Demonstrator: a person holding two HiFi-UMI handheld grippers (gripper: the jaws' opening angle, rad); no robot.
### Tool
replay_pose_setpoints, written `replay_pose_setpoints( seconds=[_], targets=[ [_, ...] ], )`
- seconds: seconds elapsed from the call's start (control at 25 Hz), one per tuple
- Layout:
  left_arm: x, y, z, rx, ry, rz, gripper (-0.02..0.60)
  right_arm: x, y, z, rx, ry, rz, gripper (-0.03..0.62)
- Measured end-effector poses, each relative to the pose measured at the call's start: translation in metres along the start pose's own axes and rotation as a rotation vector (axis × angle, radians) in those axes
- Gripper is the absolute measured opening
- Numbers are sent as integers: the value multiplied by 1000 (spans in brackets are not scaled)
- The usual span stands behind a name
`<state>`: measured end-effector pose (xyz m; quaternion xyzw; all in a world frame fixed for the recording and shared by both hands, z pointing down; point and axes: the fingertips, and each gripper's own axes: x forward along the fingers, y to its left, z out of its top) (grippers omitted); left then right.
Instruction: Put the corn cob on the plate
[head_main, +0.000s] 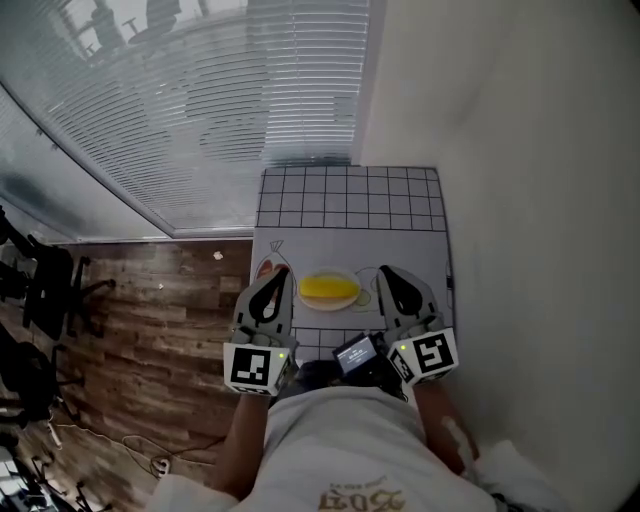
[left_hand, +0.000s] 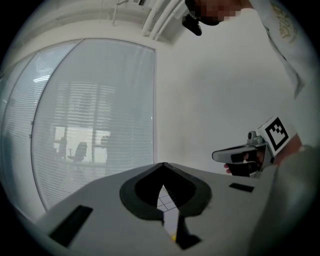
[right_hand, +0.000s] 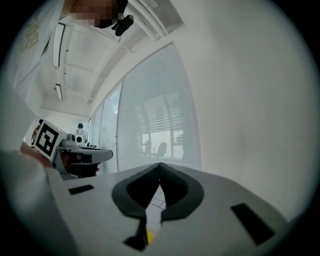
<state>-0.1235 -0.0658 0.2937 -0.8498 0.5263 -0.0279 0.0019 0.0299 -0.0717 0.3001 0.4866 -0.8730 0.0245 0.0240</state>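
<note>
The yellow corn cob (head_main: 329, 289) lies on a pale plate (head_main: 363, 297) on the small table, far below me. My left gripper (head_main: 272, 281) hangs high above the table, just left of the plate, with its jaws shut on nothing. My right gripper (head_main: 392, 275) hangs at the same height, just right of the plate, also shut and empty. In the left gripper view the jaws (left_hand: 163, 165) meet at their tips and point level at the glass wall. The right gripper's jaws (right_hand: 160, 165) are closed the same way. A yellow sliver of the corn (right_hand: 148, 235) shows below them.
The table carries a cloth with a black grid (head_main: 345, 200) and stands against a white wall (head_main: 530, 200) on its right. A glass wall with blinds (head_main: 200, 110) runs behind it. Wooden floor (head_main: 160, 300), black office chairs (head_main: 40, 290) and cables lie to the left.
</note>
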Motion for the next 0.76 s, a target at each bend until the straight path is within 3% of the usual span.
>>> replay_pose_setpoints(
  seconds=[0.16,0.76],
  targets=[
    [1,-10,8,18,-13,-39,8,2,3,2,12,-4,19,7],
    [10,-5,-4,39,13,-35,8,2,-7,-8,46,-4,19,6]
  ],
)
